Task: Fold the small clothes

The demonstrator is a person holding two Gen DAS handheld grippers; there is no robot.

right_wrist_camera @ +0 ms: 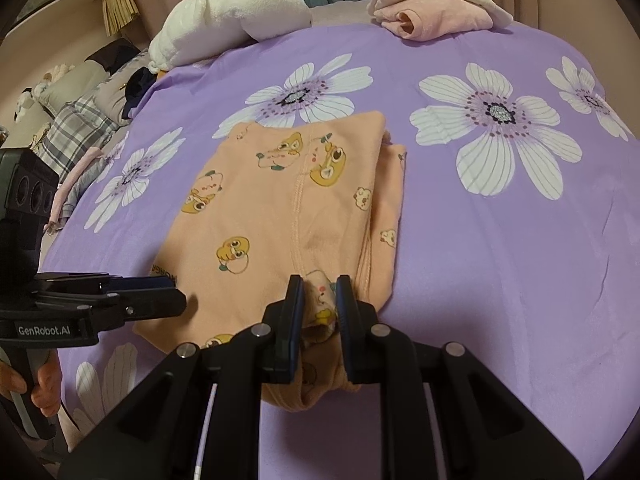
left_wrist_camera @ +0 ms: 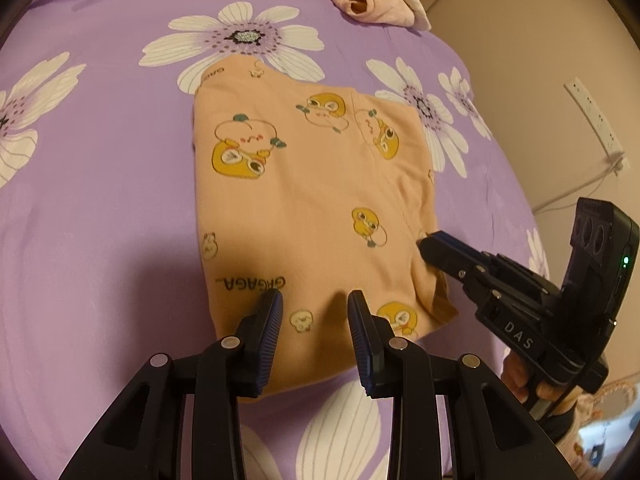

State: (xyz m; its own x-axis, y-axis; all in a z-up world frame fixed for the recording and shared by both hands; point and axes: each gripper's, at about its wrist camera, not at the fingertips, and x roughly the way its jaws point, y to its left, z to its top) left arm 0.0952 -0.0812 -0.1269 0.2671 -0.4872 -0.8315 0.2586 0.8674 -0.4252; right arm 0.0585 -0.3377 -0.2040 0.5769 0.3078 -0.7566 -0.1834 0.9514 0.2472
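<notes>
While the purple bedspread printed with white daisies [right_wrist_camera: 500,240] fills both views, the folded peach cotton garment with yellow cartoon ducks [left_wrist_camera: 304,200] lies mid-frame on it. Fabric of its near edge is pinched in the right gripper [right_wrist_camera: 318,292], whereas the left gripper [left_wrist_camera: 314,312], jaws apart and empty, hovers over the lower hem. Seemingly mid-fold; next the left needs its own hold on the hem.
</notes>
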